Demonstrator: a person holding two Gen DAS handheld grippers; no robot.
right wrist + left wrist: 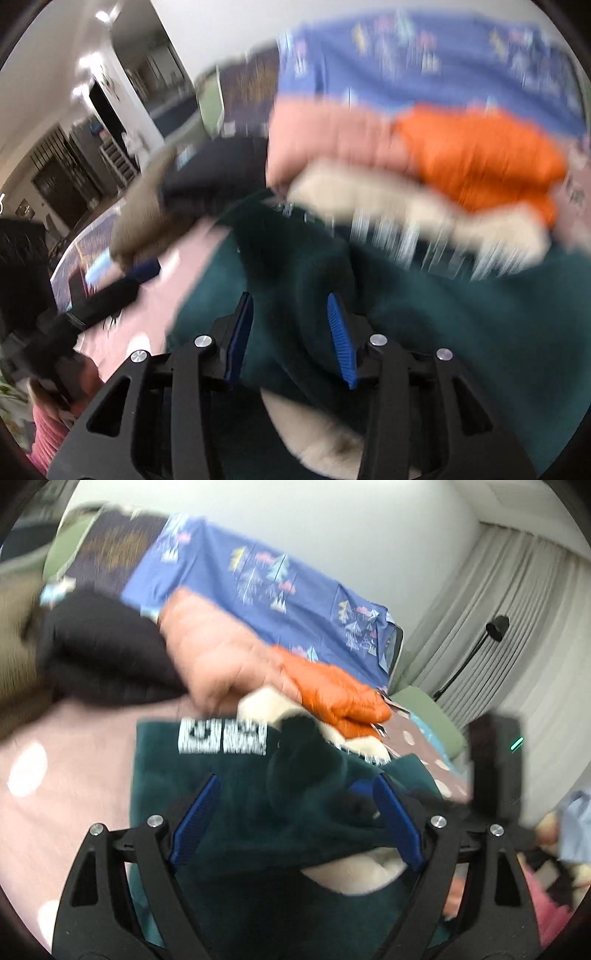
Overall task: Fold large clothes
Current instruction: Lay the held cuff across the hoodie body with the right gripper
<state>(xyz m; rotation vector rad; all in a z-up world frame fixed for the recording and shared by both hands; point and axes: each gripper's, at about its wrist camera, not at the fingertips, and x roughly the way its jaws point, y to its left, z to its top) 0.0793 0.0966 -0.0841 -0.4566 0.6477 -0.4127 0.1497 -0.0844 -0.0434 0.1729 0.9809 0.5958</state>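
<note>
On the far left of the bed lies a black garment [107, 653], then a pink jacket [214, 646] and an orange jacket [332, 690]. Nearer, the dark green fleece [236, 805] lies on the pink sheet [66, 760]. The left gripper [295, 812] stands wide open over it. The right gripper [291, 332] is about half open with a green fold between its blue pads; whether they grip it I cannot tell.

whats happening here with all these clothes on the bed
A person is folding clothes with a hand-held gripper in each hand. Both are working on a dark green fleece top with a cream lining, spread on the pink dotted bedsheet. The left gripper has its jaws wide, fleece bunched between them but not pinched. The right gripper hovers over the same top, jaws apart. Behind lie an orange puffer jacket, a pink one and a black garment.
</note>
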